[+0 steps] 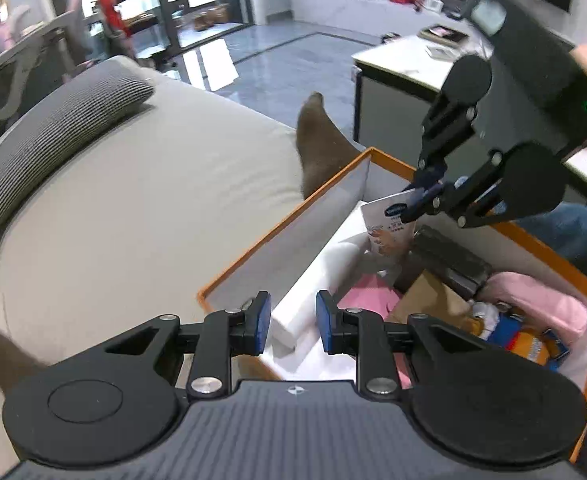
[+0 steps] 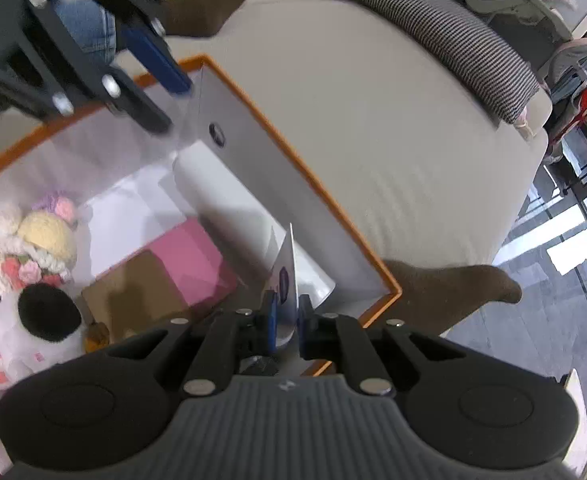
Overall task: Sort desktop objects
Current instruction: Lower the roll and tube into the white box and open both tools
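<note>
The orange-edged box [image 1: 549, 248] sits on a soft, pale couch seat [image 1: 133, 184], and it already has many things inside. I can see a pink flat packet [image 2: 197, 256], a brown paper bag [image 2: 141, 284], a dark block [image 1: 449, 256], a pink soft cloth [image 1: 541, 304], and some fluffy knitted toys [image 2: 41, 240] with yarn flowers. So a good part of the sorting looks done.

The right gripper [image 2: 284, 322] has its jaws closed tight on a thin white packet [image 2: 289, 276] with a blue badge on it. The packet is flat and smooth, like shiny paper, and it hangs just above the box, near the box's inner wall. I think it is about to be put in with the rest, but it has not been let go yet.

The left gripper [image 1: 293, 322] holds nothing. Its jaws stand a little apart, with only air between the blue pads [image 1: 262, 322], over a near corner of the box.

The box walls look stiff and smooth, white inside. A striped grey cushion [image 1: 65, 132] lies on the couch, ribbed and puffy. Someone's feet in brown socks [image 1: 317, 144] rest beside the box. I cannot tell if more things are waiting to be sorted.
</note>
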{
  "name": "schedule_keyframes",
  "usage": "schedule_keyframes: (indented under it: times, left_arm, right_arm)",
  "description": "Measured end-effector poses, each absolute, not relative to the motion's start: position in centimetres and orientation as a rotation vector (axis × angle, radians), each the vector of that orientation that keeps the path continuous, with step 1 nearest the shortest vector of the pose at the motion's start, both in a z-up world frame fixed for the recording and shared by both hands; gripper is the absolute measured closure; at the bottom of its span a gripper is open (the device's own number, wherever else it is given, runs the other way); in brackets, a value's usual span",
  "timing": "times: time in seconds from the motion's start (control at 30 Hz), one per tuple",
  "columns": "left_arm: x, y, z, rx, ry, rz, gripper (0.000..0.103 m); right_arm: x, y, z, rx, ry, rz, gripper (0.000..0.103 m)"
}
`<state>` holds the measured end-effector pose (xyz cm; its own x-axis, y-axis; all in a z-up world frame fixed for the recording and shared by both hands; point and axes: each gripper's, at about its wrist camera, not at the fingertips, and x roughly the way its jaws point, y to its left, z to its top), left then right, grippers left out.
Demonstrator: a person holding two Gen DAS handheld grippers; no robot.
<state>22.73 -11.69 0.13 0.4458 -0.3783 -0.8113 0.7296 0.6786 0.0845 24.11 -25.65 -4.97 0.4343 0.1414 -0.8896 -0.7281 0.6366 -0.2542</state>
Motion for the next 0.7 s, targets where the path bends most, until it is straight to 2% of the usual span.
schedule_keyframes:
  times: [0.33, 0.4, 0.7]
  left_arm:
    - [17.8, -7.7, 3.4, 0.273, 0.868, -0.579, 0.074]
    - [16.6, -6.9, 4.0, 0.237, 0.855, -0.569, 0.074]
    - [9.8, -4.2, 7.4, 0.131, 0.695, -0.5, 0.074]
  right_arm:
    - [23.7, -25.1, -4.6, -0.751, 1.041, 0.483, 0.087]
    - [23.1, -25.1, -4.0, -0.738, 1.019, 0.467, 0.081]
    - [17.0, -22.8, 0.6, -0.558, 0.876, 0.432, 0.076]
